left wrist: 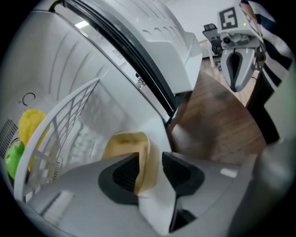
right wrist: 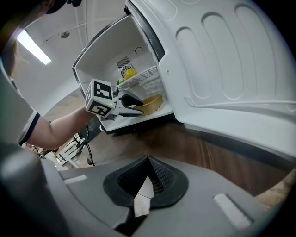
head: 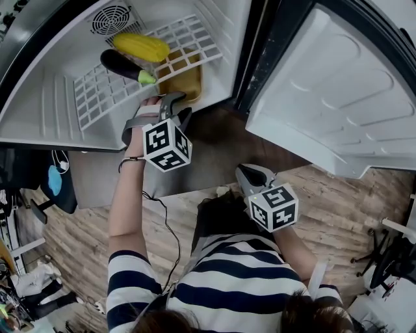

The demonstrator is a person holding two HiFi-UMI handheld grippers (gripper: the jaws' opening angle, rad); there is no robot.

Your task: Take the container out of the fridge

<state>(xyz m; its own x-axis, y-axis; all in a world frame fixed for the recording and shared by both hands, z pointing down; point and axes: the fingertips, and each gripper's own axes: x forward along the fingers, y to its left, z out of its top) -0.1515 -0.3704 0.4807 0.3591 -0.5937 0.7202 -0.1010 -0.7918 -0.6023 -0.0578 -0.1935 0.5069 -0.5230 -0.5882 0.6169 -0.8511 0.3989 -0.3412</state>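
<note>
A tan, shallow container [head: 186,80] sits on the fridge floor under the wire shelf, near the front edge. My left gripper [head: 171,99] reaches into the fridge and is shut on the container's near rim. In the left gripper view the container wall [left wrist: 130,144] stands pinched between the two dark pads [left wrist: 121,174]. My right gripper [head: 245,170] hangs shut and empty over the wooden floor, outside the fridge. In the right gripper view its jaws meet at the right gripper [right wrist: 148,178], and the left gripper [right wrist: 126,103] and the container [right wrist: 151,102] show farther off.
A white wire shelf [head: 107,94] above the container carries a yellow corn cob [head: 142,46] and a dark eggplant [head: 122,64]. The open fridge door [head: 338,97] stands to the right. A round fan vent [head: 112,19] is in the back wall.
</note>
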